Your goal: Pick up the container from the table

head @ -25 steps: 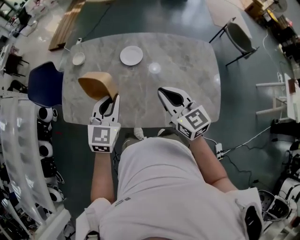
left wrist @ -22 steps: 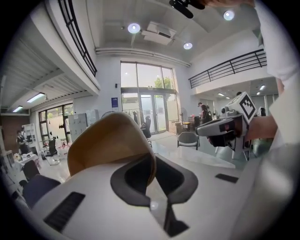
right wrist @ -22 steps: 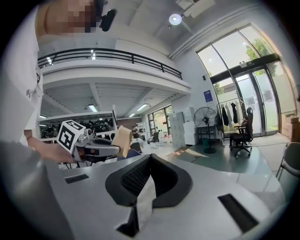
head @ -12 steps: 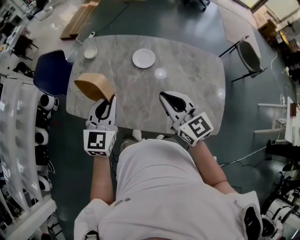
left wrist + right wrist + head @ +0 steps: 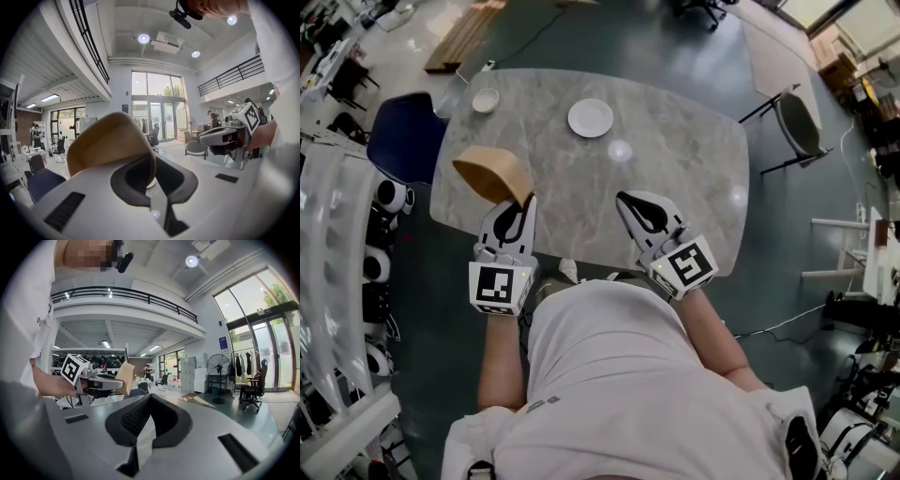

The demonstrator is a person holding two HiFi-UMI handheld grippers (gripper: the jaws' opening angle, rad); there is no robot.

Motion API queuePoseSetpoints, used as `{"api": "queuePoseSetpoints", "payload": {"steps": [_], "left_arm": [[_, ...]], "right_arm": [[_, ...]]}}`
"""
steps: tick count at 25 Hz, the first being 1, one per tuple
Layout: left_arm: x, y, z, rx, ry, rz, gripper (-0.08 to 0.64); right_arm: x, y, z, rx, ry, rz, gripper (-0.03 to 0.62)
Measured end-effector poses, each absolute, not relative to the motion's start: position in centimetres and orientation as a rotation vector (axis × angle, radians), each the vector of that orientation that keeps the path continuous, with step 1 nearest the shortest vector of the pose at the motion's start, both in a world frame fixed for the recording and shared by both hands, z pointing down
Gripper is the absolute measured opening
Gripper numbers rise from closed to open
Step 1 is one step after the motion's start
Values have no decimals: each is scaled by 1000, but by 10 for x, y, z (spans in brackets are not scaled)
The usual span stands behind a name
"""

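Over the near left part of the marble worktop (image 5: 675,178) in the head view, the left gripper (image 5: 528,199) is clamping the rim of a tan container (image 5: 492,173), which is tilting away beyond its jaws. The right gripper (image 5: 625,199) is hovering alongside, well apart from the container. In the left gripper view, the jaws are pinching the container's thin wall narrowly. In the right gripper view, the jaws are meeting with nothing between them, and the container is showing off to the left.
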State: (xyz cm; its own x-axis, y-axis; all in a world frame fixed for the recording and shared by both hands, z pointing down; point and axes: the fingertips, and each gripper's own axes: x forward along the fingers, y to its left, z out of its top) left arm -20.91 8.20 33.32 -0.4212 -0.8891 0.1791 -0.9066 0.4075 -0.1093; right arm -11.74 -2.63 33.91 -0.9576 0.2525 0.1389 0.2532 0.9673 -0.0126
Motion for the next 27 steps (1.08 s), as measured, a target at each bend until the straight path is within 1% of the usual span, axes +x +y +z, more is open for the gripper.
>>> {"api": "queuePoseSetpoints", "payload": {"steps": [27], "left_arm": [[-192, 113, 370, 1642, -2444, 324, 18]], "right_arm": [[-109, 3, 362, -366, -2900, 62, 8]]}}
